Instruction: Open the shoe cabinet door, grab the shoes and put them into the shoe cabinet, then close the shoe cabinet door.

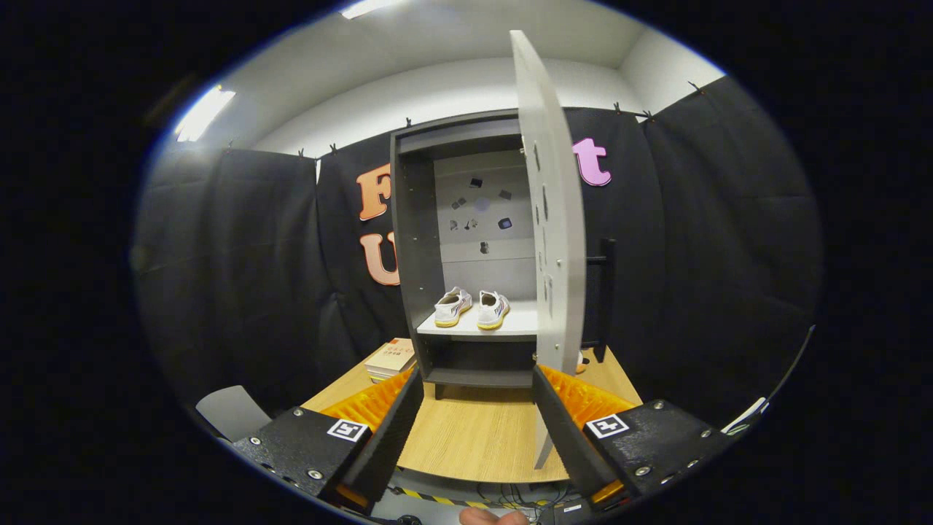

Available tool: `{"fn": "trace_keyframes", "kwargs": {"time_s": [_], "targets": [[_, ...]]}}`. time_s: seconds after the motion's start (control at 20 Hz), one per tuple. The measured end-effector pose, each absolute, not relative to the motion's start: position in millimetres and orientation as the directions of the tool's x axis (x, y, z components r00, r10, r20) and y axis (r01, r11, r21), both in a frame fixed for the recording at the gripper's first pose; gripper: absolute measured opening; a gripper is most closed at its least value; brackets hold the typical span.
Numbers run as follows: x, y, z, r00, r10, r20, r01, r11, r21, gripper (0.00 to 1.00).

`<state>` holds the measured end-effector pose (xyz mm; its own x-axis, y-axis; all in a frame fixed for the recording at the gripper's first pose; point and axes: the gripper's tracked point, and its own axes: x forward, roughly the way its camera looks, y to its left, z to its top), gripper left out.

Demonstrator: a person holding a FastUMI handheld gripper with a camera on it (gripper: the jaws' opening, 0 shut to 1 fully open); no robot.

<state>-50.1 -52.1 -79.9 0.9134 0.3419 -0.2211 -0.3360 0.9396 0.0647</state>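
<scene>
Fingers (393, 419) of my gripper (477, 423) stood wide apart with nothing between them, over the near end of the table (474, 437). The right finger sat against the lower edge of the door (554, 240), though I could not tell whether it touched. I counted one cabinet (415, 240), one door and two shoes (471, 308). The door was pale grey, swung open toward me and seen nearly edge-on. The cabinet was dark grey with a lighter back panel. The shoes were white with yellow soles, side by side on the cabinet's pale shelf (510, 324), heels toward me. Below that shelf was a dark, lower compartment. A stack of books (391, 359) lay on the table just left of the cabinet.
</scene>
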Motion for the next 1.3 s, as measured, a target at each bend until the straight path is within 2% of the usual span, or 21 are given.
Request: {"fn": "trace_keyframes", "kwargs": {"time_s": [0.25,0.65,0.95,1.3], "targets": [[-37,-106,-76,0.908,0.371,-0.192,-0.361,0.928,0.085,0.93],[5,-168,-89,0.927,0.332,-0.175,-0.312,0.941,0.134,0.93],[53,-157,-84,0.919,0.359,-0.161,-0.329,0.926,0.186,0.95],[76,-126,-89,0.91,0.37,-0.188,-0.345,0.926,0.151,0.94]]}}
